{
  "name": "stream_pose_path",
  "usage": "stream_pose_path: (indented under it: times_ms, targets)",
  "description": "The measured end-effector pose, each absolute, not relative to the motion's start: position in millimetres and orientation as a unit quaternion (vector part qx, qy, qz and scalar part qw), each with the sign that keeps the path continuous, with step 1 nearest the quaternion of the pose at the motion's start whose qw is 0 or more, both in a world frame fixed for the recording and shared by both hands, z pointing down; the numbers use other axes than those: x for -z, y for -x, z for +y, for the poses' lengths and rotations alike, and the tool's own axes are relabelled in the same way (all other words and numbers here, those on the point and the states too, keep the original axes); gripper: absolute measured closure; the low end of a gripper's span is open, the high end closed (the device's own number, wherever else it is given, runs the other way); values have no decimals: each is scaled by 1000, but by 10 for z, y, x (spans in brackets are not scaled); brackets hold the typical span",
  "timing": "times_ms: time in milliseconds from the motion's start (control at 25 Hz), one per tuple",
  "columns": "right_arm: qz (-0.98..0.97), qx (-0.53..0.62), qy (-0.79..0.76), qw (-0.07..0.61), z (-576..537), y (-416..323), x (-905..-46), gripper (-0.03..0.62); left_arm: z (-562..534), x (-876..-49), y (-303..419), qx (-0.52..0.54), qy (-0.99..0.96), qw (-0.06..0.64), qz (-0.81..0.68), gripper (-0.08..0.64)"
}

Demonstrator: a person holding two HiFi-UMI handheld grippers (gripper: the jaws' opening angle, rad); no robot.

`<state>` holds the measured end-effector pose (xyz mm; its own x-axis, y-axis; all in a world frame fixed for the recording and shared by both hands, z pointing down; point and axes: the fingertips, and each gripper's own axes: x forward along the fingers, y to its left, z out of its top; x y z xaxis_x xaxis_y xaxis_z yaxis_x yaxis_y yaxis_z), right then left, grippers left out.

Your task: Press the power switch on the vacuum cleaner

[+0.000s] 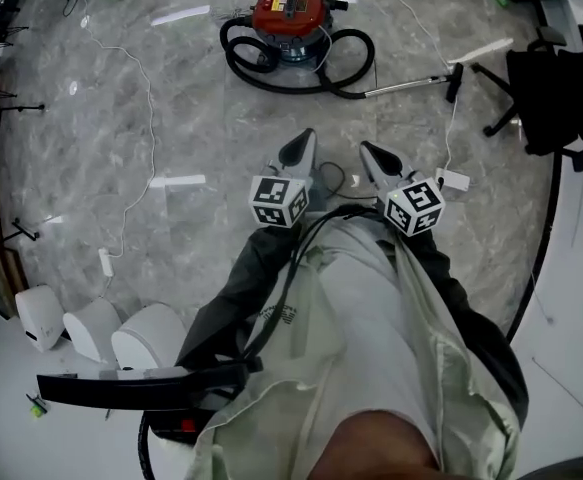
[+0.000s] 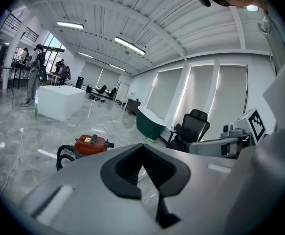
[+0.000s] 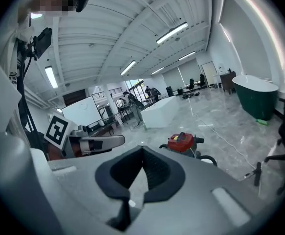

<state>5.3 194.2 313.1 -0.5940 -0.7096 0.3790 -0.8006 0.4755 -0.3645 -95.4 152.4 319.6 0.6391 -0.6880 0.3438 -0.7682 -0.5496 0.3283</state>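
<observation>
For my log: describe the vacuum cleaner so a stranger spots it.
On the grey marble floor, look ahead of the person. The vacuum cleaner is a squat canister ringed by its black hose; its red top sets it apart from the white cables and black chair nearby.

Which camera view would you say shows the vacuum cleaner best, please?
The head view: the whole vacuum cleaner shows from above, with its black hose looped beside it. Both gripper views show it small, distant and side-on, with its lower part hidden.
</observation>
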Motion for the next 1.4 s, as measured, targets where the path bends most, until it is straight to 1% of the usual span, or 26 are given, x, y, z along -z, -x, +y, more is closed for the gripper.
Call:
stream_pose_path:
  times_ms: [280,600,800,960,1160,1320,1400]
  targets:
    - [-858,-241,-441,112,1255,679,-3063,592,904,-3274,1524,-103,-878,244,-399,558]
    - [-858,-260,-429,109,778,924,-3028,592,608,-3324,1802,-90,-868,263,-411,558]
    - [-877,-266,-381,120,408,1169,-3137,592,289,-3378,2079,-80,-843,272,-456,558]
    - [-890,-276,-346,113,-61,1315,-3151,592,-58,-3370,2284,-84,-822,271,-494,558]
    - [-898,-284,-320,102,-736,1267,-3160,592,-572,-3356,2221,-98,-808,267,-516,558]
    - [-903,-263,-319,116,-1181,1096,-3236,592,-958,-3397,1973,-114,-817,251,-506,558]
    - [-902,-265,-318,124,-1264,964,-3312,592,-1063,-3466,1836,-120,-819,257,-499,558]
